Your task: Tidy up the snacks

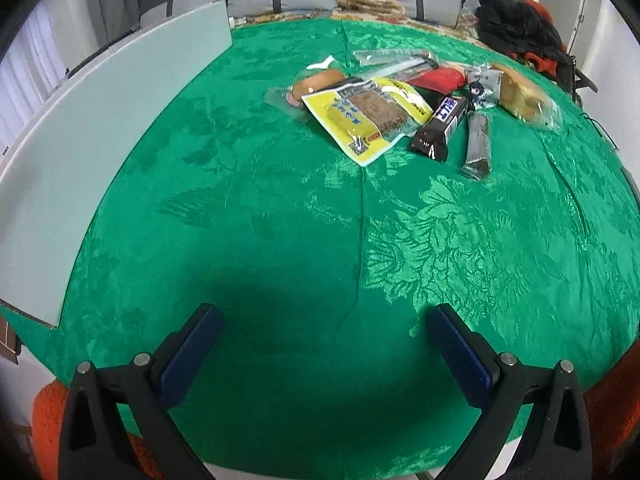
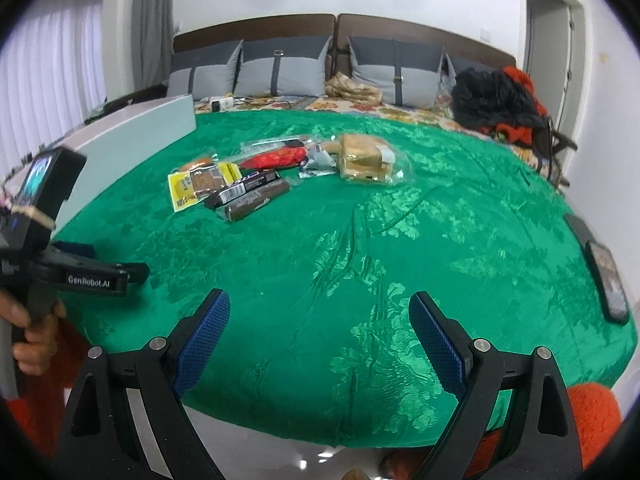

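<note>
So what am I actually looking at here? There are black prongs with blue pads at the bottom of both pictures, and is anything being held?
No robot here: a person holds a hand tool in each hand, each ending in a two-finger gripper with a camera looking forward along the fingers. One picture comes from the left gripper, the other from the right gripper. The prongs you see are their fingers, spread apart, with nothing between them.

In the right-hand picture, the person's hand grips the left tool at the edge.

Both cameras look over a green patterned cloth. On its far side lies a heap of snacks: a yellow packet, a dark chocolate bar, a brown bar, a red packet and wrapped bread. A white box stands to the left.
</note>
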`<state>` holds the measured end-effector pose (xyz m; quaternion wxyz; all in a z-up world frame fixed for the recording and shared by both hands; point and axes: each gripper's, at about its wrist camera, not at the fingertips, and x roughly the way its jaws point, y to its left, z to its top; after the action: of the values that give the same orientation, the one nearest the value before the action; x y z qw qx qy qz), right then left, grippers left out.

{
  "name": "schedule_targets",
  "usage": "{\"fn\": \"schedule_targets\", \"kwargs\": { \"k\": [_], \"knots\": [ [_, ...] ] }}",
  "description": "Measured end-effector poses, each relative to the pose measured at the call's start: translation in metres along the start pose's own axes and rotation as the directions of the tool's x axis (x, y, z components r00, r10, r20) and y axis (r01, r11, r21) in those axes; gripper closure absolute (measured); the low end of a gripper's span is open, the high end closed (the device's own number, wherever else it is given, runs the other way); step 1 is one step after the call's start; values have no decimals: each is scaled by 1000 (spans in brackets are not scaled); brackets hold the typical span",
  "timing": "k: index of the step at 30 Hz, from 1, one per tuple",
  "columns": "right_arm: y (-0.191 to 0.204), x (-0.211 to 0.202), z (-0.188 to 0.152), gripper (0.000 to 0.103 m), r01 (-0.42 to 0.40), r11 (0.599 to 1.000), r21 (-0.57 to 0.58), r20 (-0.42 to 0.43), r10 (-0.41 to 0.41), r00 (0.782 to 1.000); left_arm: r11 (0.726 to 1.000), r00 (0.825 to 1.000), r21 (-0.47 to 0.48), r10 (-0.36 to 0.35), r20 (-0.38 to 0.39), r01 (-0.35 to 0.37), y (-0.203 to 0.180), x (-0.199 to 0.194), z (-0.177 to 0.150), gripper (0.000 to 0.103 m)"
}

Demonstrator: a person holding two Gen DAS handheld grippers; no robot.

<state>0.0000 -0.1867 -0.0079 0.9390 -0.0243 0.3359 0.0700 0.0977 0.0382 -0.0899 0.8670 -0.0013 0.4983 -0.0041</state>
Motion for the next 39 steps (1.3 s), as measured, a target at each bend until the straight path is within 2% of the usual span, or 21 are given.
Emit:
{"fn": "schedule_targets", "kwargs": {
  "k": [3, 6, 7, 10, 13, 15, 17, 18, 20, 22, 25, 27, 30, 32, 35, 37, 39],
  "knots": [
    [-9, 3, 3, 10, -19, 999, 46, -10, 19, 1000, 999, 1000, 31, -15, -13, 16, 1, 2, 4, 0],
    [-17, 6, 4, 10, -28, 996, 83, -19, 30, 999, 994, 989, 97, -39, -139, 53, -1, 13, 30, 0],
    [-19, 6, 4, 10, -32, 995, 96, -21, 34, 999, 989, 987, 129, -49, -153, 69, -2, 16, 43, 1],
    [-26, 6, 5, 10, -42, 992, 123, -21, 45, 999, 973, 995, 221, -38, -91, 57, -12, 16, 84, 1],
    [-31, 4, 5, 10, -48, 989, 143, -21, 51, 998, 952, 997, 305, -21, -69, 41, -27, 31, 119, 2],
    [-34, 4, 5, 10, -47, 988, 149, -24, 51, 998, 936, 997, 348, -22, -73, 46, -37, 46, 131, 8],
    [-35, 3, 4, 10, -45, 987, 153, -28, 50, 998, 929, 994, 367, -9, -113, 50, -42, 65, 136, 14],
    [-35, 3, 4, 10, -43, 987, 152, -28, 48, 998, 931, 991, 355, -39, -125, 82, -41, 69, 138, 16],
    [-35, 1, 3, 10, -42, 988, 150, -24, 46, 999, 939, 981, 305, -115, -156, 159, -35, 70, 138, 33],
    [-35, 2, 4, 10, -44, 988, 150, -22, 48, 999, 932, 972, 298, -162, -171, 207, -33, 63, 128, 35],
    [-35, 6, 5, 10, -49, 986, 157, -31, 55, 998, 901, 964, 364, -170, -203, 236, -40, 54, 109, 35],
    [-34, 9, 5, 10, -49, 987, 154, -39, 56, 998, 886, 954, 376, -196, -227, 272, -39, 46, 98, 35],
    [-29, 9, 5, 10, -51, 990, 132, -42, 57, 997, 882, 949, 371, -214, -233, 290, -40, 41, 93, 33],
    [-28, 5, 5, 10, -56, 991, 123, -30, 60, 998, 887, 954, 368, -208, -217, 277, -40, 36, 94, 31],
    [-28, 5, 4, 10, -59, 991, 124, -32, 63, 997, 912, 970, 348, -164, -181, 219, -41, 38, 104, 30],
    [-29, 7, 4, 10, -58, 991, 125, -43, 63, 997, 930, 970, 296, -172, -170, 217, -38, 45, 114, 30],
    [-29, 6, 3, 10, -58, 990, 125, -44, 64, 997, 941, 964, 239, -203, -174, 241, -35, 53, 119, 30]
  ]
}}
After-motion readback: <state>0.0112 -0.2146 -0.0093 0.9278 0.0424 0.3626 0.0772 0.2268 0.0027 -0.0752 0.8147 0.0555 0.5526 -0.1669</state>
